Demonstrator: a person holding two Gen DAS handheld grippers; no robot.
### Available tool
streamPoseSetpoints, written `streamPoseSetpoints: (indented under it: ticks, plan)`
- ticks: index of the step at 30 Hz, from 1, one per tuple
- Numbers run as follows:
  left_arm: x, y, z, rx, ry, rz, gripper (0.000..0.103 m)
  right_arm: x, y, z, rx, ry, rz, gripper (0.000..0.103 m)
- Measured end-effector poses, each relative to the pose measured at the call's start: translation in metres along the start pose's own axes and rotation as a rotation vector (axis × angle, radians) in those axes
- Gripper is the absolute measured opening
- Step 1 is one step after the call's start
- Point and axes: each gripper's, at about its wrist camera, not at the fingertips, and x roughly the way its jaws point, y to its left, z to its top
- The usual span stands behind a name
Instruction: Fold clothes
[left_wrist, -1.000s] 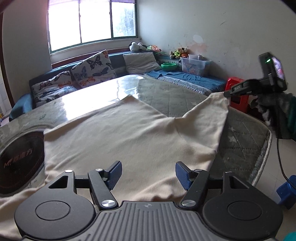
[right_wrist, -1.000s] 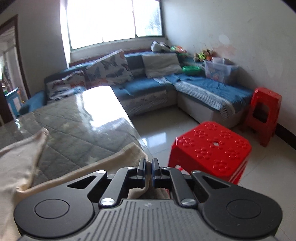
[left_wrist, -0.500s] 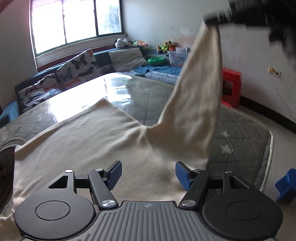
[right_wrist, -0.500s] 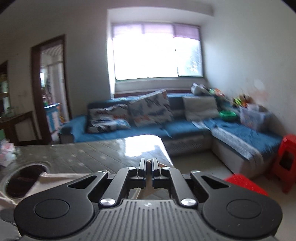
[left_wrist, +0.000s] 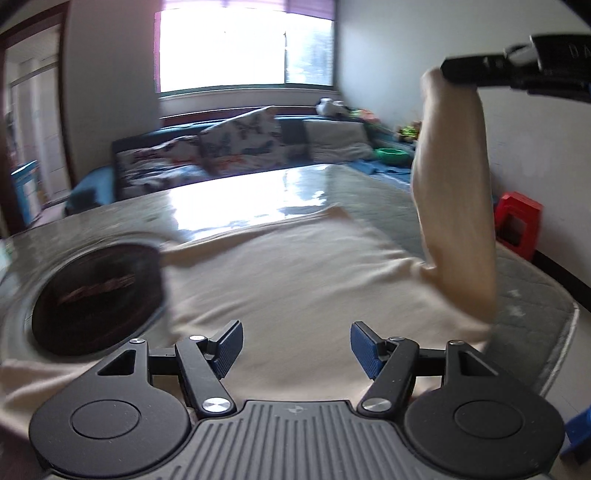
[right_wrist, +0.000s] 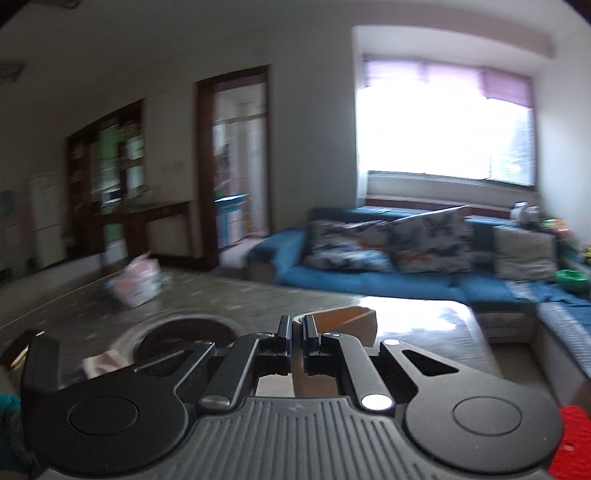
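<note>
Spreading across the quilted grey table (left_wrist: 532, 291), the cream garment (left_wrist: 295, 280) lies mostly flat in the left wrist view, its near edge running under the left gripper (left_wrist: 296, 345), whose blue-padded fingers (left_wrist: 231, 345) stand wide apart with nothing between them, low over the cloth. Only this view shows the lifted sleeve (left_wrist: 456, 192): it rises from the garment's right side in a tall column, its top end pinched in the right gripper (left_wrist: 448, 70), which enters dark and blurred from the upper right. A round black disc (left_wrist: 96, 291) is set into the table at the left, and the garment's far left corner overlaps its rim. A red stool (left_wrist: 517, 225) stands on the floor beyond the table's right edge.

The right wrist view shows what the other cannot: the right gripper's (right_wrist: 294, 334) tongs drawn narrow, a thin strip of cream fabric caught between them and a folded edge of it poking out just right of the tips. Past them lie the disc, a pink and white packet (right_wrist: 135, 282) farther back on the table, a blue sofa (right_wrist: 424, 280) with patterned cushions, and a green bowl (right_wrist: 572, 277) on the sofa whose contents cannot be made out.
</note>
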Motion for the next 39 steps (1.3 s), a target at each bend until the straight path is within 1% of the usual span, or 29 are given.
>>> streamPoseSetpoints:
  ticks: [3, 5, 7, 9, 11, 13, 15, 21, 22, 26, 29, 31, 32, 33, 34, 35, 37, 39]
  plan:
    - [-0.011, 0.018, -0.012, -0.029, 0.009, 0.042, 0.068, 0.023, 0.026, -0.009, -0.026, 0.05, 0.087, 0.005]
    - [-0.016, 0.022, -0.017, -0.037, 0.01, 0.048, 0.068, 0.037, 0.041, -0.019, -0.04, 0.098, 0.135, 0.005]
    - [-0.02, 0.026, -0.021, -0.044, 0.011, 0.054, 0.068, 0.048, 0.056, -0.03, -0.051, 0.148, 0.18, 0.008]
    - [-0.025, 0.03, -0.026, -0.051, 0.012, 0.06, 0.068, 0.051, 0.065, -0.036, -0.056, 0.18, 0.208, 0.008]
    - [-0.029, 0.035, -0.03, -0.058, 0.013, 0.066, 0.068, 0.049, 0.068, -0.039, -0.068, 0.196, 0.217, 0.009]
    - [-0.032, 0.033, -0.03, -0.052, 0.006, 0.064, 0.067, 0.043, 0.063, -0.041, -0.082, 0.208, 0.198, 0.012]
    - [-0.035, 0.031, -0.03, -0.045, 0.0, 0.062, 0.067, 0.039, 0.052, -0.048, -0.087, 0.237, 0.155, 0.013]
    - [-0.024, 0.022, -0.023, -0.047, -0.003, 0.034, 0.066, 0.039, 0.013, -0.091, -0.053, 0.377, 0.015, 0.013]
    - [-0.02, 0.021, -0.023, -0.046, 0.003, 0.031, 0.064, 0.04, 0.007, -0.097, -0.047, 0.39, -0.001, 0.013]
    - [-0.006, 0.019, -0.021, -0.044, 0.029, 0.019, 0.058, 0.043, -0.018, -0.105, -0.03, 0.401, -0.055, 0.013]
    - [0.001, 0.015, -0.019, -0.036, 0.04, 0.011, 0.055, 0.051, -0.03, -0.102, -0.055, 0.4, -0.055, 0.015]
    - [0.003, 0.012, -0.019, -0.026, 0.042, 0.001, 0.05, 0.061, -0.032, -0.1, -0.113, 0.411, -0.03, 0.019]
    - [0.004, 0.011, -0.019, -0.023, 0.046, -0.001, 0.047, 0.065, -0.033, -0.099, -0.142, 0.416, -0.018, 0.02]
    - [0.005, 0.01, -0.018, -0.02, 0.049, -0.004, 0.042, 0.07, -0.033, -0.098, -0.176, 0.422, -0.004, 0.021]
    - [0.006, 0.01, -0.018, -0.019, 0.052, -0.01, 0.033, 0.075, -0.033, -0.097, -0.212, 0.429, 0.013, 0.022]
    - [0.006, 0.01, -0.018, -0.018, 0.054, -0.015, 0.028, 0.08, -0.033, -0.096, -0.246, 0.438, 0.03, 0.022]
    - [0.005, 0.01, -0.017, -0.019, 0.052, -0.022, 0.014, 0.088, -0.033, -0.094, -0.303, 0.462, 0.074, 0.022]
    - [0.002, 0.012, -0.017, -0.023, 0.051, -0.027, 0.01, 0.095, -0.033, -0.092, -0.355, 0.489, 0.122, 0.023]
